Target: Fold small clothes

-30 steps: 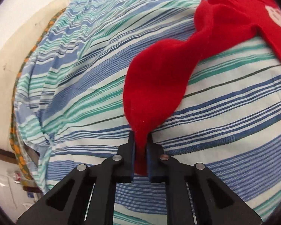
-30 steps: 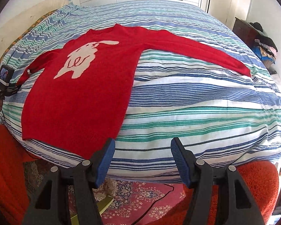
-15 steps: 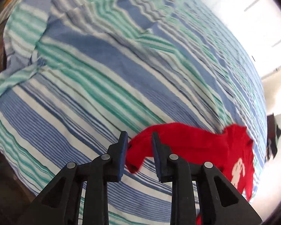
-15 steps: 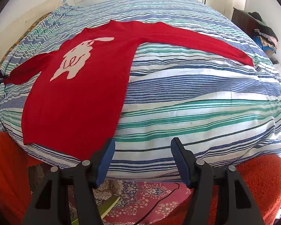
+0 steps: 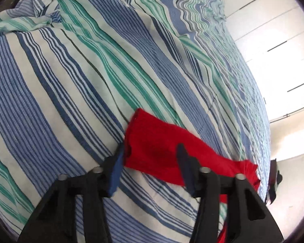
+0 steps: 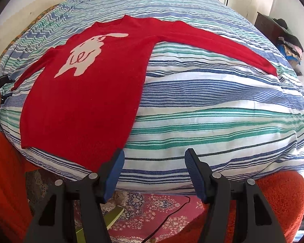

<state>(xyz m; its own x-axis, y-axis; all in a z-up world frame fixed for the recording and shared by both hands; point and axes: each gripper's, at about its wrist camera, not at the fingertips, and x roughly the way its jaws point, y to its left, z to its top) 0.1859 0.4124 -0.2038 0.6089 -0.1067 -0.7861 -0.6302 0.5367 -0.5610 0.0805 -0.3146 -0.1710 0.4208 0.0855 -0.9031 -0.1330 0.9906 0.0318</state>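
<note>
A red sweater (image 6: 87, 101) with a white animal motif lies spread flat on the striped bed (image 6: 212, 121), both sleeves stretched out sideways. In the left wrist view its left sleeve cuff (image 5: 152, 141) rests flat on the sheet. My left gripper (image 5: 150, 155) hovers over the cuff, jaws opening; the cuff lies between the fingers but the pads do not press it. The same gripper shows at the far left of the right wrist view (image 6: 0, 81), held by a hand. My right gripper (image 6: 154, 158) stands open and empty over the bed's near edge, beside the sweater's hem.
Orange-red fabric (image 6: 273, 202) fills both lower corners below the bed. On the floor are a patterned rug (image 6: 152, 206), a black cable and a yellow-green object (image 6: 111, 216). A dark dresser (image 6: 273, 28) piled with clothes stands at the right. White doors rise behind the bed.
My left gripper, shut on the hanging sleeve a second ago, has rolled over, swung outward and spread its jaws; the cuff now lies flat on the bed. The right gripper has stayed put.
</note>
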